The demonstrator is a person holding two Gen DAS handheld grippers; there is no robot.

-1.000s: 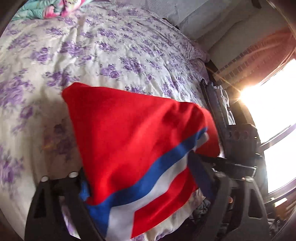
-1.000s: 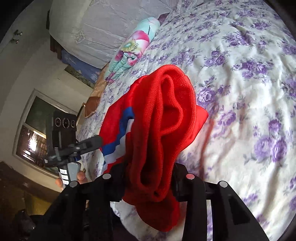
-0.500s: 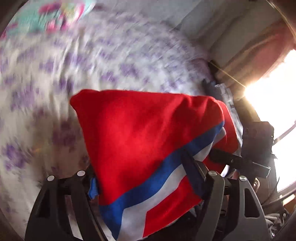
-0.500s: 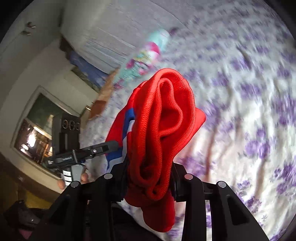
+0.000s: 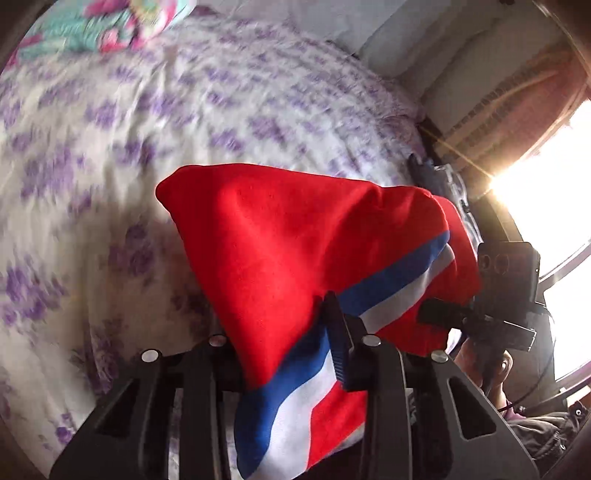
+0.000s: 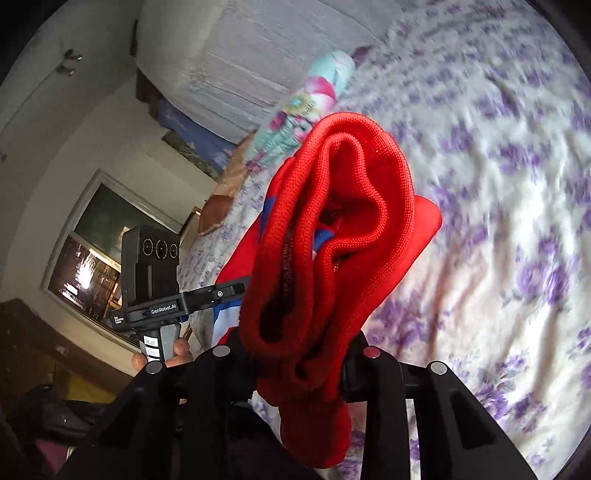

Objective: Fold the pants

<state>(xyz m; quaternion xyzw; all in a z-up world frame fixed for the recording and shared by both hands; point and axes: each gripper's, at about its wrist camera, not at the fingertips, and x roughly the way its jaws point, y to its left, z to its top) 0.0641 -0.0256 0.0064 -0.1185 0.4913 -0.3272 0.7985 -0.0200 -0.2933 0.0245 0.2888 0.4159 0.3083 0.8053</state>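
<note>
The red pants (image 5: 295, 236) with a blue and white side stripe hang between both grippers above the bed. My left gripper (image 5: 291, 354) is shut on the striped edge of the cloth. My right gripper (image 6: 299, 354) is shut on the bunched ribbed red waistband of the pants (image 6: 332, 236). The right gripper also shows in the left wrist view (image 5: 480, 321), at the cloth's far right corner. The left gripper shows in the right wrist view (image 6: 177, 302), held by a hand. The fingertips of both are hidden by cloth.
The bed (image 5: 184, 110) has a white sheet with purple flowers. A teal and pink floral pillow (image 5: 99, 29) lies at its head, also seen in the right wrist view (image 6: 306, 110). A bright window (image 5: 546, 206) is at the right, past the bed's edge.
Both grippers have lifted the pants higher off the bed, and the views tilt up. The grip on the cloth is unchanged.
</note>
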